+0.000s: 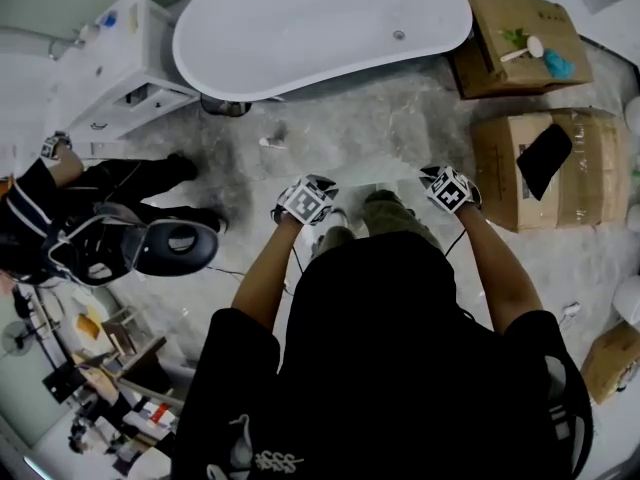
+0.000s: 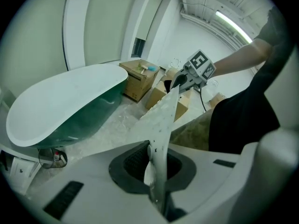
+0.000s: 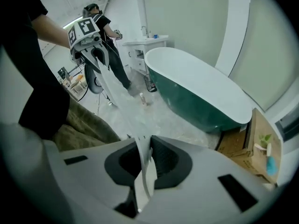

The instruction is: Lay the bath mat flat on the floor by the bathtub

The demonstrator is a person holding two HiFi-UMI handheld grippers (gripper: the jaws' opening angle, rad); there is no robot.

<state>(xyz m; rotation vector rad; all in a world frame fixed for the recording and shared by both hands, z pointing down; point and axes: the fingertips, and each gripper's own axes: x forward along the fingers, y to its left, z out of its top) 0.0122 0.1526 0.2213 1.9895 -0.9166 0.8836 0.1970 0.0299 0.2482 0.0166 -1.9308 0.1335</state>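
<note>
Held the bath mat (image 2: 164,111) up in the air, clear of the floor (image 1: 400,133), in front of olive trousers (image 1: 390,218) and near the bathtub (image 1: 320,23). Had the left tongs (image 1: 305,200) clamped shut on one end of the mat's upper edge and the right tongs (image 1: 450,188) clamped shut on the other end, with the thin pale sheet pinched between the pads in both gripper views. Gripped at two ends like this, most likely, to pull that edge taut, to stop the sheet folding over on itself, and to let it go down flat in one piece. Stretched the held edge from tongs to tongs, left to right across the body, and so set the long axis roughly along the tub's side rather than pointing toward it. Let the rest fall away below and forward; could not tell how far the free edge hung, or whether it brushed the floor. Left the cardboard boxes (image 1: 500,183) off to the right, well apart from the likely landing spot.
</note>
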